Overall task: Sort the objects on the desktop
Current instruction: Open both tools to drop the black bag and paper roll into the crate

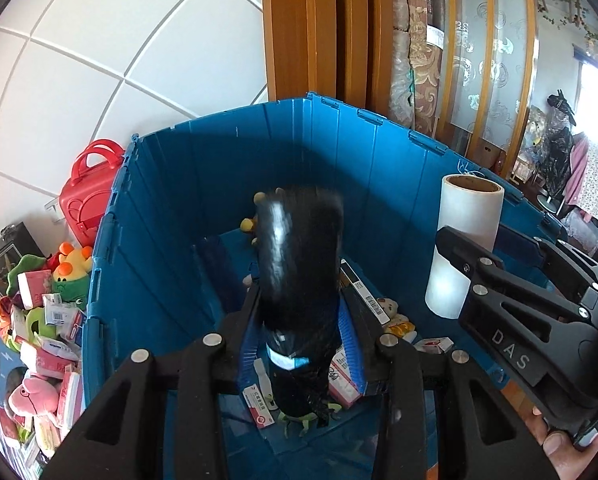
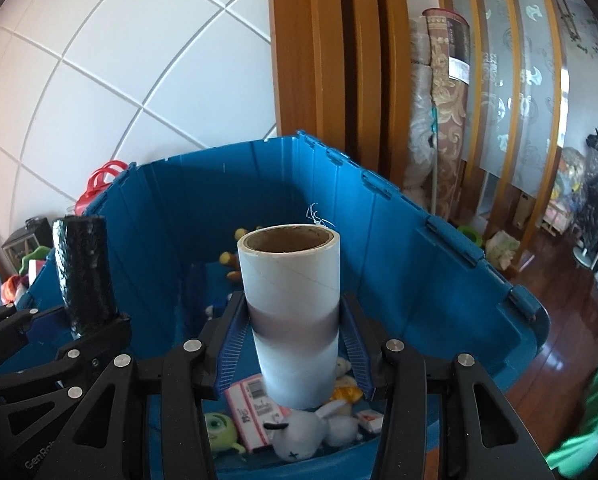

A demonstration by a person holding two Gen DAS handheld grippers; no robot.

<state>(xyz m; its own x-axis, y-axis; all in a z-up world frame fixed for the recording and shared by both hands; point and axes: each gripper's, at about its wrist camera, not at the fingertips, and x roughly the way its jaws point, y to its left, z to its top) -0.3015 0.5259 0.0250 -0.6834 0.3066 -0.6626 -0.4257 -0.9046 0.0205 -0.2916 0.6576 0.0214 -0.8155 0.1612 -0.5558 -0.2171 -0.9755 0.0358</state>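
While both grippers hover over the blue crate (image 1: 171, 208), we note left gripper (image 1: 299, 320) clamps the black roll (image 1: 299, 256) low, right gripper (image 2: 295, 340) clamps the white roll (image 2: 291, 300) mid-body; both seem light, stiff, slippery.

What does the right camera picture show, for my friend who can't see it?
The right hand-held gripper holds a white roll with a cardboard core upright over an open blue bin. In the bin lie small boxes and plush toys, including a white bunny. At left, the left hand-held gripper holds a black roll.
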